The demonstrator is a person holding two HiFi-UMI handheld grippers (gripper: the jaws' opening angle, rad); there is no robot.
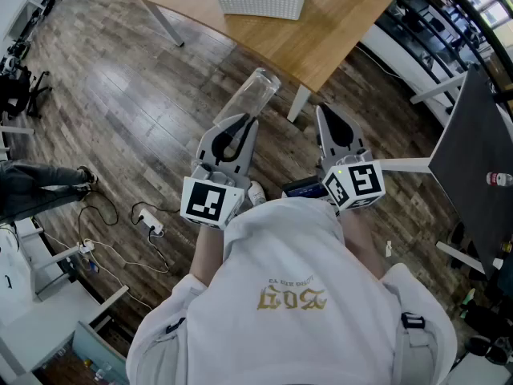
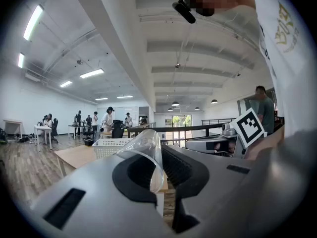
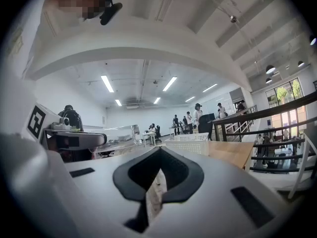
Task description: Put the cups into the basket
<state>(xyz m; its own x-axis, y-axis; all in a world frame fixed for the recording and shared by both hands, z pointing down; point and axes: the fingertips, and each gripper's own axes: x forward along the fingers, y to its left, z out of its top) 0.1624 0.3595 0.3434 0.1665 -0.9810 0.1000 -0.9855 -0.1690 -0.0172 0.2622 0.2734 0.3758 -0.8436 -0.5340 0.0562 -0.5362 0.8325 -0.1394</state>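
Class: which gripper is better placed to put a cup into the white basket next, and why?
Left. The left gripper holds the clear cup, aimed toward the white basket on the table; the right gripper is shut and empty.

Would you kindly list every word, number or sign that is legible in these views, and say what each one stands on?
Gold print on the white shirt: upside down; perhaps "2017", not certain; the small line by it is too small to read.
Marker cubes: square patterns only, no words.
Basket and cup: no lettering shows.
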